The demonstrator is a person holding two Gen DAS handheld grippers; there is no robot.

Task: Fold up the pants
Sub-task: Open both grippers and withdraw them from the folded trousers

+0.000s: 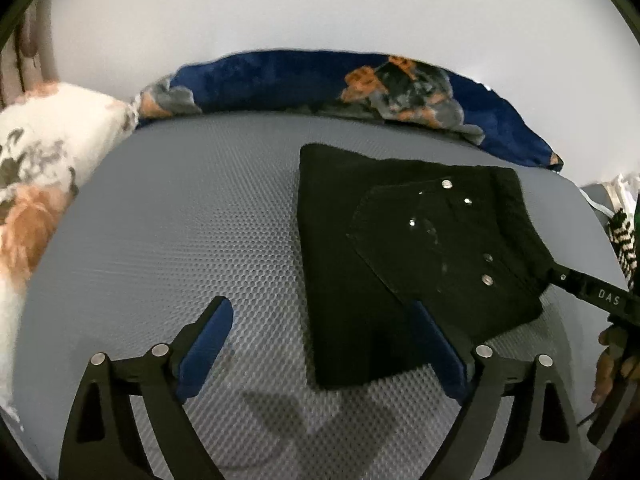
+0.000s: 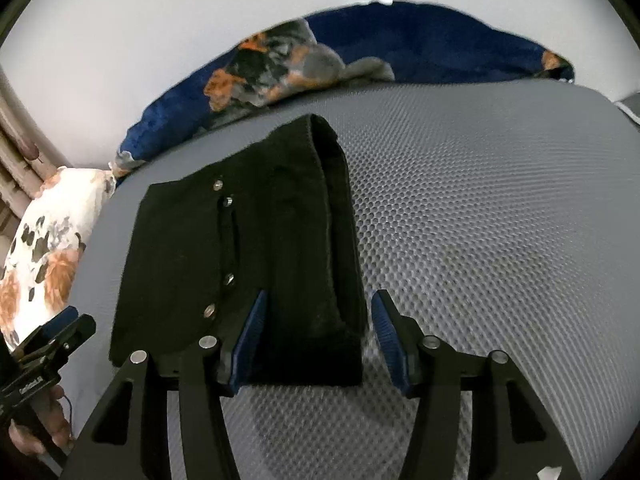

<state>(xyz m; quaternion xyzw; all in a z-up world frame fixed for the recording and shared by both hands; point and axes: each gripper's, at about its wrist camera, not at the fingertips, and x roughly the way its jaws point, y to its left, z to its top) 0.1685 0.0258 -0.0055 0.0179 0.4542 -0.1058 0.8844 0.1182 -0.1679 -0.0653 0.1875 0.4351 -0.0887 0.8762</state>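
Note:
Black pants point(image 1: 360, 264) point(image 2: 180, 256) with silver rivets lie folded into a compact rectangle on the grey mesh mattress point(image 1: 172, 220) point(image 2: 480, 200). My left gripper point(image 1: 320, 316) hangs open above the bundle's near left corner, its right blue pad over the cloth and its left pad over bare mattress. My right gripper point(image 2: 320, 308) stands open over the bundle's near right edge; the thick fold lies below and between the pads, and a gap shows at the right pad. The right gripper also shows at the left wrist view's right edge, by the waistband.
A blue floral blanket point(image 1: 280, 76) point(image 2: 420, 44) is bunched along the far edge against a pale wall. A white floral pillow point(image 1: 44, 152) point(image 2: 44, 248) lies at the left. A striped item point(image 1: 622, 236) sits at the far right. A hand point(image 2: 44, 428) holds the left gripper.

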